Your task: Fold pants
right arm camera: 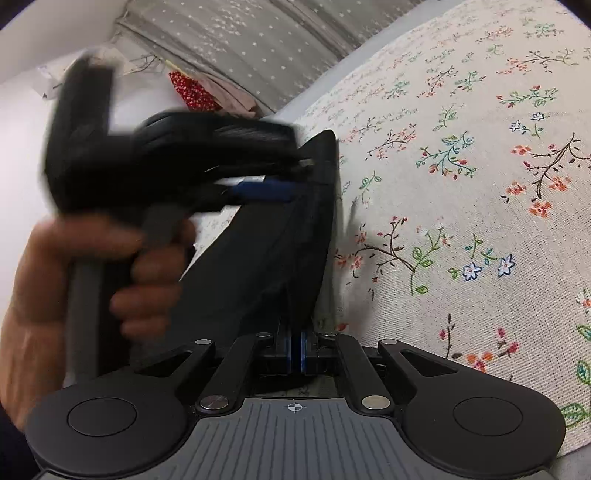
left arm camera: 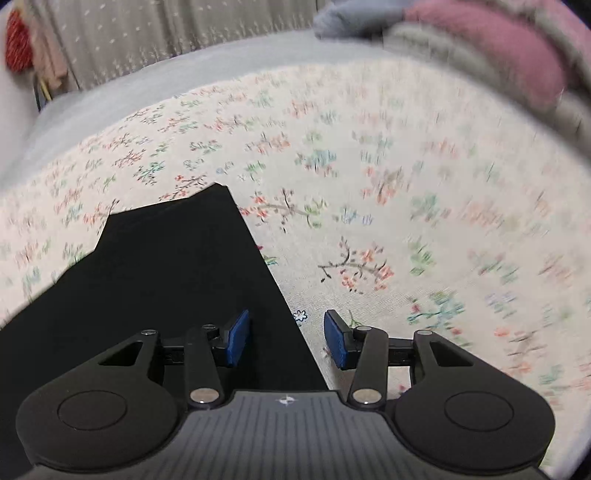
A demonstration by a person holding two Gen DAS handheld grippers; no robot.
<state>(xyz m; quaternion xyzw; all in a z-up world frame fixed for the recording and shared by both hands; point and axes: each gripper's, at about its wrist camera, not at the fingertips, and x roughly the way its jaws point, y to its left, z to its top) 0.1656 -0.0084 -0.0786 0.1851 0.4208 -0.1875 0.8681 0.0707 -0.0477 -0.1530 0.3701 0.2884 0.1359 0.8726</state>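
A floral bedcover [left arm camera: 369, 184] lies beneath piled pink and grey clothes [left arm camera: 480, 59] (blurred), starred curtain [left arm camera: 166, 29] behind.

The left gripper [left arm camera: 287, 341] has a grey ribbed housing with a small white cross-like mark at its front edge, flanked by two rounded black lobes, each bearing a shallow circular disc. Black linkage arms with silver pivot pins run forward to black fingers faced with blue pads [left arm camera: 237, 332]. The right gripper [right arm camera: 296, 353] is built alike: grey ribbed housing, a white crosshair mark, black lobes, silver pins, thin blue pad edges. In the right wrist view the left device appears blurred, black with a grey handle, gripped by a bare left hand [right arm camera: 110, 273]; no sleeve can be made out, perhaps owing to blur.
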